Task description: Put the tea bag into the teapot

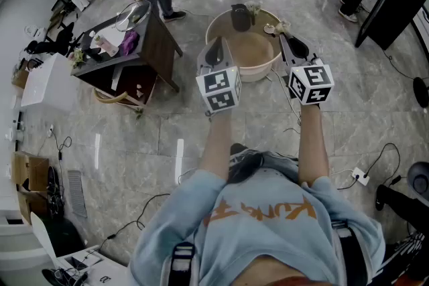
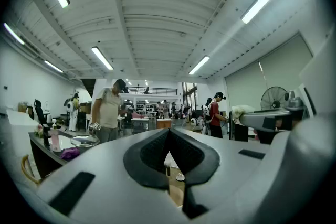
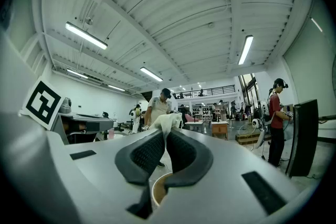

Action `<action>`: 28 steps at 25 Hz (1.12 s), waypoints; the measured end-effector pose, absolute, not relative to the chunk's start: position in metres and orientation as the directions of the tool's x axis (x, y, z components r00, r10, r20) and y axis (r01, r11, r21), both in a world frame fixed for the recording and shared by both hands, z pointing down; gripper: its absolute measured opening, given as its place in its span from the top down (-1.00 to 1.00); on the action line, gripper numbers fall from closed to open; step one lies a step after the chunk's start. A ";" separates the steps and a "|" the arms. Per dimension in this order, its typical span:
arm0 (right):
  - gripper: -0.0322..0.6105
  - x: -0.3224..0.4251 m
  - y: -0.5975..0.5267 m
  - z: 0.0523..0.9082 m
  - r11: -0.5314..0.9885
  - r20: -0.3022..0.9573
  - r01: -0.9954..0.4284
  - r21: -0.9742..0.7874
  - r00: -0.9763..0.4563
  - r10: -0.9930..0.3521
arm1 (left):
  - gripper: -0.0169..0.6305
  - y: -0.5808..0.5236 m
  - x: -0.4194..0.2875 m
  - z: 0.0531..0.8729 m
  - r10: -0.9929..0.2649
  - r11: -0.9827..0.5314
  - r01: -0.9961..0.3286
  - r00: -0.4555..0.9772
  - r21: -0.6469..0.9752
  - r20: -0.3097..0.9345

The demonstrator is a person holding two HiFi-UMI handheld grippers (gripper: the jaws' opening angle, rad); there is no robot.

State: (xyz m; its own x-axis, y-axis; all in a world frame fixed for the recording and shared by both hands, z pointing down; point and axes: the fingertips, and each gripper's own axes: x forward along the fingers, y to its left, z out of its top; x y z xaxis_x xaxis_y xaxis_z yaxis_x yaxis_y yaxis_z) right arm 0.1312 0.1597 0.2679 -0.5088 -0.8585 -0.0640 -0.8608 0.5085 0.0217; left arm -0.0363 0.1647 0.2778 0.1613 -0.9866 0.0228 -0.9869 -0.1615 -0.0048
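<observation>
The right claw (image 3: 164, 139) pinches the tea bag (image 3: 168, 122) at its tips above the tabletop (image 1: 255, 53), probably to carry it to the teapot (image 1: 239, 17) at upper centre. The left claw (image 2: 169, 132) is closed and empty.

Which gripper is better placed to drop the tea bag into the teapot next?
Right. The right gripper pinches the crumpled white tea bag, above the round beige table near the dark teapot. The left gripper is shut and empty.
</observation>
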 end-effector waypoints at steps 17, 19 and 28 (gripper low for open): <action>0.82 0.139 0.137 0.280 0.497 -0.042 -0.867 -0.032 -0.496 -0.867 | 0.90 0.147 -0.030 0.280 -0.982 -0.188 -0.982 0.188 -0.004 0.033; 0.82 0.145 0.136 0.281 0.485 -0.049 -0.874 -0.040 -0.483 -0.874 | 0.90 0.146 -0.029 0.283 -0.981 -0.191 -0.982 0.190 -0.001 0.038; 0.82 0.159 0.132 0.263 0.461 -0.153 -0.886 -0.048 -0.450 -0.880 | 0.90 0.136 -0.024 0.279 -0.978 -0.207 -0.978 0.208 0.017 0.024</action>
